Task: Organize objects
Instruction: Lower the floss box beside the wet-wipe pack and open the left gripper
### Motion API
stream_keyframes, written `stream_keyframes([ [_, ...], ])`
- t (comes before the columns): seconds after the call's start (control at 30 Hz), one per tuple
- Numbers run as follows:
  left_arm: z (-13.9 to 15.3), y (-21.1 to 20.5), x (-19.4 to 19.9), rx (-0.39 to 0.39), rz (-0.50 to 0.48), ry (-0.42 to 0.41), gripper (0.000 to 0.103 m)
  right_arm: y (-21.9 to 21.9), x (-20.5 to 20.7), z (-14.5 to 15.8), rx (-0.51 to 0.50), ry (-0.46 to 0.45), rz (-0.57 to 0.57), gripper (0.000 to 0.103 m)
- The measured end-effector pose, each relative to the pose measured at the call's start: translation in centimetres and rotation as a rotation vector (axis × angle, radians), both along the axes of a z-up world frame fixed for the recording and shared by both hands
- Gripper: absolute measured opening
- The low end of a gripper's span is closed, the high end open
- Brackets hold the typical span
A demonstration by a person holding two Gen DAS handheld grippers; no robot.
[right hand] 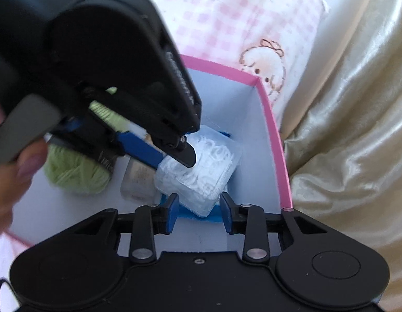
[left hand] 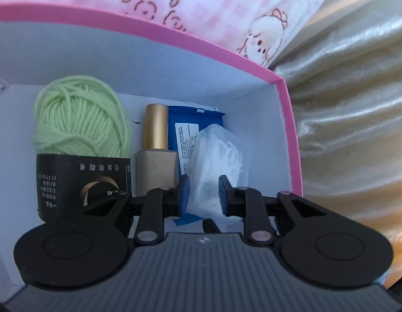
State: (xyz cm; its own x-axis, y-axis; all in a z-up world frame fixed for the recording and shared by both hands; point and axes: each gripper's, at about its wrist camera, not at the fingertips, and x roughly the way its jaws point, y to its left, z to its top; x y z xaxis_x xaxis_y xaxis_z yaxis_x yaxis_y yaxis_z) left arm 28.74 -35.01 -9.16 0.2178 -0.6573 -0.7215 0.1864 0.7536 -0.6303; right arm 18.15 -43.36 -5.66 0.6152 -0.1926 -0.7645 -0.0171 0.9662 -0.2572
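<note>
A clear packet of white loops [left hand: 216, 156] [right hand: 208, 179] stands in the right corner of a pink-rimmed white box [left hand: 175, 32] [right hand: 268, 119]. It leans on a flat blue pack [left hand: 185, 124]. My left gripper [left hand: 203, 195] [right hand: 175, 162] reaches into the box and is shut on the packet's upper part. My right gripper [right hand: 199, 197] sits lower, with narrow jaws whose pads touch both sides of the packet's near corner. To the left lie a beige bottle with a gold cap [left hand: 156, 150] [right hand: 137, 182] and a green yarn ball [left hand: 81, 119] [right hand: 76, 176] with a black label band.
The box rests on a pink checked cloth with cartoon prints [left hand: 201, 5] [right hand: 253, 26]. Shiny cream fabric [left hand: 357, 104] [right hand: 344, 143] lies along the box's right side. A person's hand [right hand: 8, 171] holds the left gripper at the left edge of the right wrist view.
</note>
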Motion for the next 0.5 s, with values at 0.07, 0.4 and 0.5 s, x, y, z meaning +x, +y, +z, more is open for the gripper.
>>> stream_keyframes([
  [0.07,0.0,-0.4,-0.1,0.006,-0.008,-0.012,0.021,-0.5,0.0,0.4,0.035,0.012,-0.016,0.027],
  [0.4,0.5,-1.0,0.8,0.010,0.012,-0.023,0.021,0.0,1.6,-0.7,-0.088,0.023,0.035,0.025],
  [0.5,2.2,-0.5,0.1,0.061,0.012,-0.068,0.030,-0.2,0.5,0.7,-0.034,-0.022,0.002,0.048],
])
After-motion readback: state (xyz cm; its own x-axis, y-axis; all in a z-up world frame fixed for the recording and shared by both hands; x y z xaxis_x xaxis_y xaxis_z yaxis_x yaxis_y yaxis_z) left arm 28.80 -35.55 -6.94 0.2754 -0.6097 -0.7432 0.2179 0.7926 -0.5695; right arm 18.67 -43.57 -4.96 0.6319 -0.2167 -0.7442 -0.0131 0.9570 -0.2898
